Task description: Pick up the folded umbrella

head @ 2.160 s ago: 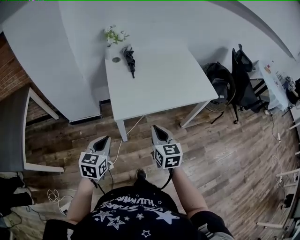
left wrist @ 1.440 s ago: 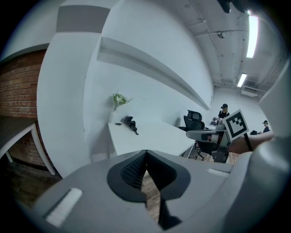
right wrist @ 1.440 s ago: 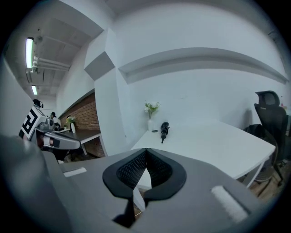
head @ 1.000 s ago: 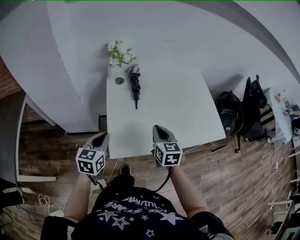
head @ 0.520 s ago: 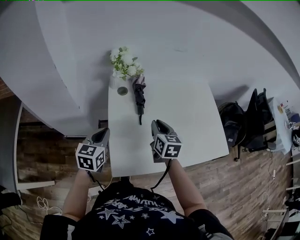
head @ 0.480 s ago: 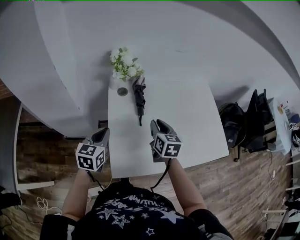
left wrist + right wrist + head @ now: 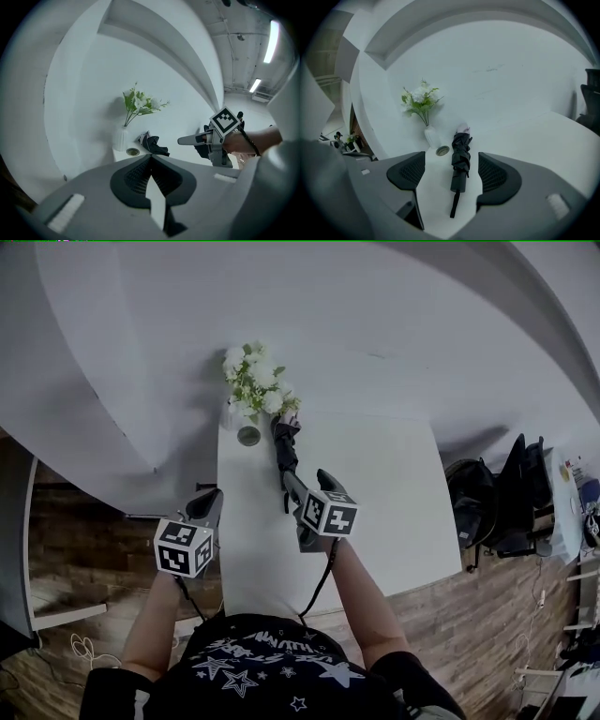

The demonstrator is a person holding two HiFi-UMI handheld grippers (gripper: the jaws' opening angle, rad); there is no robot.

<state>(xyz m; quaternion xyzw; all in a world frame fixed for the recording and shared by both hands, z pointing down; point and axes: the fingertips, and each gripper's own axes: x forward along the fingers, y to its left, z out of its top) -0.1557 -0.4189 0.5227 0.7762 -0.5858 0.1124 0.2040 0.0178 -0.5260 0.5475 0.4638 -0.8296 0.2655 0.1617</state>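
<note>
**Item: umbrella pick-up, approach stage**

- **Umbrella** (image 7: 461, 161): dark and folded. It lies flat on the white table (image 7: 375, 484), upper centre of the head view. Its far end is near the wall and its strap end points down-frame towards the person. It sits just right of the vase (image 7: 234, 414) of flowers (image 7: 255, 381) and a small round dish (image 7: 248, 435), and is apart from both.
- **Right gripper** (image 7: 453, 172): the jaws have just been opening and stand wide apart. In its own view the umbrella lies in the gap between them, centre frame. Neither pad touches it, so nothing is clamped.
- **Left gripper** (image 7: 150, 161): the jaws are together with nothing between them. It is held at the table's left edge, centre-left of the head view.
- **Step in hand**: lining up for the grasp, by my reading. The lift has not yet begun.
- **Next move calls for**: lowering the right jaws until they flank the thick middle of the bundle rather than the thin strap. They should then close firmly across it before any lift. The approach should stay clear of the dish and vase on the left.
- **Writing and labels**: no brand or label shows on the umbrella, vase or table. Each gripper's cube (image 7: 330, 514) carries black-and-white square markers and no letters. The person's shirt (image 7: 267, 662), bottom of the head view, has stars and a line of lettering too distorted to read.
</note>
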